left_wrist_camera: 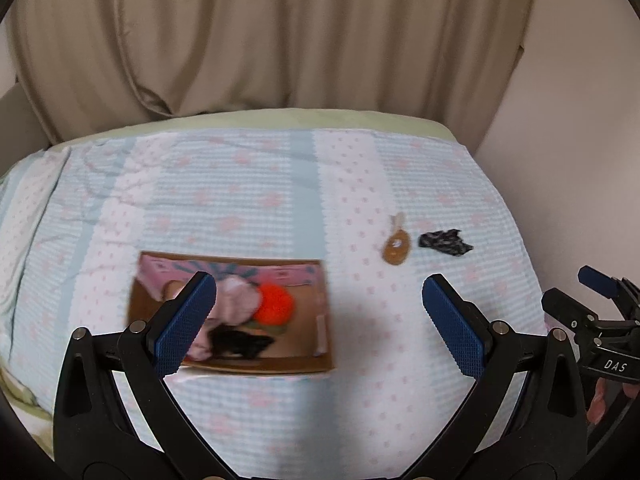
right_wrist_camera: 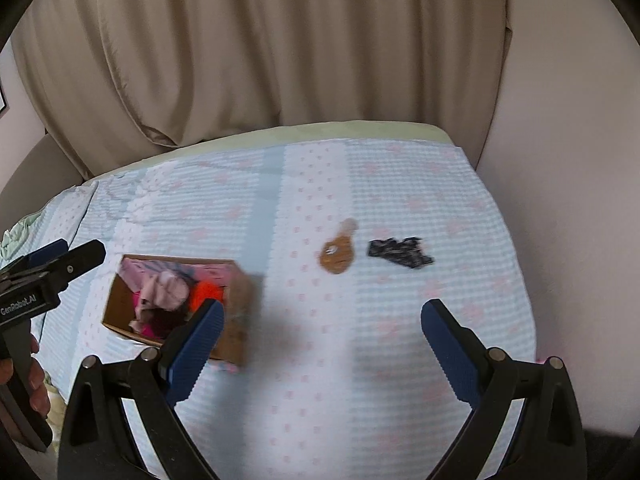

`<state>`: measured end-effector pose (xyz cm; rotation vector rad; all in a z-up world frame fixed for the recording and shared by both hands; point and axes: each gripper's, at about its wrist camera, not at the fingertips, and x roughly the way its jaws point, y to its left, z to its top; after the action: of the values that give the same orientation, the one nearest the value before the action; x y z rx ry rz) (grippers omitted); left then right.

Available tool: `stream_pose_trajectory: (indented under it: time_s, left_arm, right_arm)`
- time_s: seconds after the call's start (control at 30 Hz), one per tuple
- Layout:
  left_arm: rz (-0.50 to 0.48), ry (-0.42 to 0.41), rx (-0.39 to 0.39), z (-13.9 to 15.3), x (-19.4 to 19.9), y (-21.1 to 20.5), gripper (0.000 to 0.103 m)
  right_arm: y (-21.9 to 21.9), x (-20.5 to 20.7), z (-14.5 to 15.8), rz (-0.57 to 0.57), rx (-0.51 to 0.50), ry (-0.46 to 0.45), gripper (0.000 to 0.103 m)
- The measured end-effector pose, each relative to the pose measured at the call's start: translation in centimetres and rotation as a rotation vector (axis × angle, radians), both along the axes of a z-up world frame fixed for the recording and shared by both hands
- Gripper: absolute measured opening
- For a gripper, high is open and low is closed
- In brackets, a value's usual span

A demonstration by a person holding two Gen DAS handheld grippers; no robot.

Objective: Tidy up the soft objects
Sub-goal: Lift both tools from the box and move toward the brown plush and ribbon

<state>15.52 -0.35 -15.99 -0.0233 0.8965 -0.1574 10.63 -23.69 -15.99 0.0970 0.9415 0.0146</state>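
A cardboard box point(left_wrist_camera: 312, 360) point(right_wrist_camera: 236, 320) sits on the bed and holds several soft things: an orange ball point(left_wrist_camera: 274, 303) point(right_wrist_camera: 206, 292), a pink cloth point(left_wrist_camera: 240, 300) point(right_wrist_camera: 166, 290) and a black piece point(left_wrist_camera: 240, 342). A brown plush toy point(left_wrist_camera: 396, 250) point(right_wrist_camera: 338, 256) and a black patterned cloth point(left_wrist_camera: 444, 242) point(right_wrist_camera: 400, 253) lie on the bed to the box's right. My left gripper point(left_wrist_camera: 320, 308) is open and empty above the box's right side. My right gripper point(right_wrist_camera: 322, 332) is open and empty, short of the toy and cloth.
The bed has a light blue and white quilt point(left_wrist_camera: 240, 200) point(right_wrist_camera: 400, 340) with pink spots. Beige curtains point(left_wrist_camera: 260, 32) point(right_wrist_camera: 280, 40) hang behind it. A wall point(right_wrist_camera: 568, 200) stands at the right. Each gripper shows at the edge of the other's view.
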Motion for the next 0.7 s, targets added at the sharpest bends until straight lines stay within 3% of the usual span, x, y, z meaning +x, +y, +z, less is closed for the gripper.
stream_pose_trajectory:
  time_s: [0.2,0.43,0.7]
  left_arm:
    - [0.001,0.026,-0.017,-2.1,2.0,-7.5,0.103]
    - [-0.055,0.070,0.022,-6.8,5.8,-14.6,0.103]
    - [-0.093,0.073,0.049,-13.7,10.7,-18.4,0.103]
  right_arm:
    - [-6.6,2.0,-1.5,0.056,-0.020,0.009,0.098]
    - [-11.6,5.9,-5.0,0.125,-0.038,0.013,0.098]
    - [-13.6,10.7,-11.2,0.218,-0.050,-0.008,0.098]
